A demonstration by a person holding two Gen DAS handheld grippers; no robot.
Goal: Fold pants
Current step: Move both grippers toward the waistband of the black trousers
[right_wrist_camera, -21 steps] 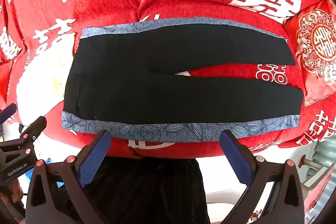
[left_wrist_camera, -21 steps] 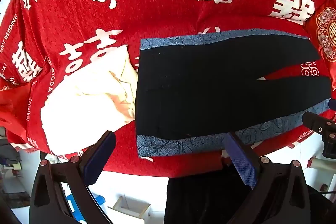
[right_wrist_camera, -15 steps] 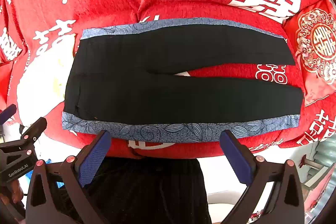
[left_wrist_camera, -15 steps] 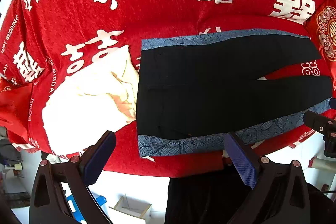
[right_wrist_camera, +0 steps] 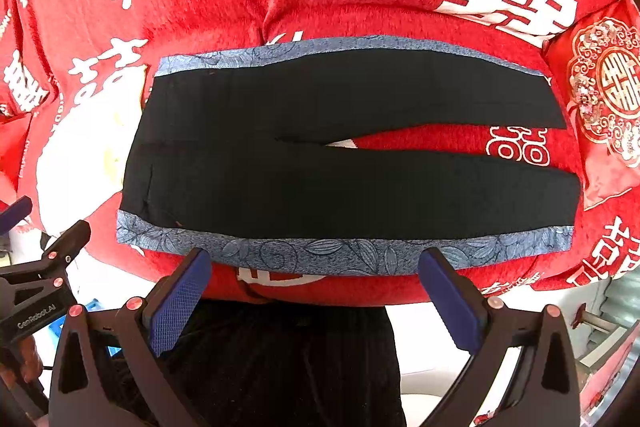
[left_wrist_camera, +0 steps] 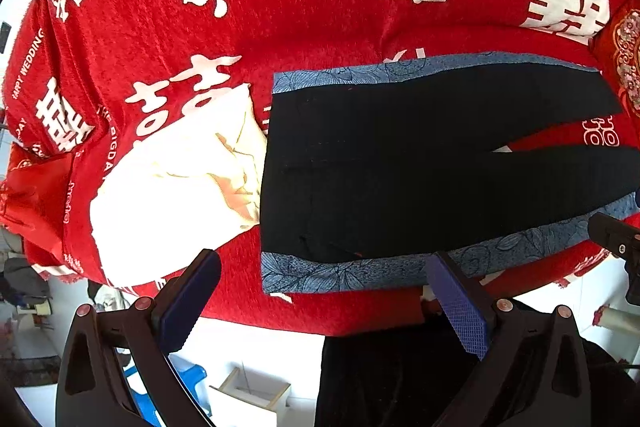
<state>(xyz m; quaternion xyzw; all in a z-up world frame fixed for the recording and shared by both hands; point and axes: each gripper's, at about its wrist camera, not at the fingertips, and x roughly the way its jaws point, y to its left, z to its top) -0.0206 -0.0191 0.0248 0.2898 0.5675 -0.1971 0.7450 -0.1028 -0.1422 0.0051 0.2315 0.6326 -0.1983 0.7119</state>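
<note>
Black pants [right_wrist_camera: 320,163] with blue leaf-patterned side bands lie flat on the red cloth, waist to the left, two legs spread to the right. They also show in the left wrist view [left_wrist_camera: 400,163]. My left gripper [left_wrist_camera: 324,299] is open and empty, hovering above the near edge by the waist corner. My right gripper [right_wrist_camera: 316,291] is open and empty, above the near blue band at mid-leg. The left gripper also shows at the left edge of the right wrist view [right_wrist_camera: 44,267].
The red cloth [left_wrist_camera: 280,7] with white characters covers a raised surface. A cream-white cloth [left_wrist_camera: 176,187] lies left of the waist. A red embroidered cushion [right_wrist_camera: 604,99] sits at the right. Boxes and floor clutter [left_wrist_camera: 248,395] lie below the near edge.
Both views have shifted very slightly; the pants sit a touch lower in the left wrist view. Both grippers stay open and nothing was grasped.
</note>
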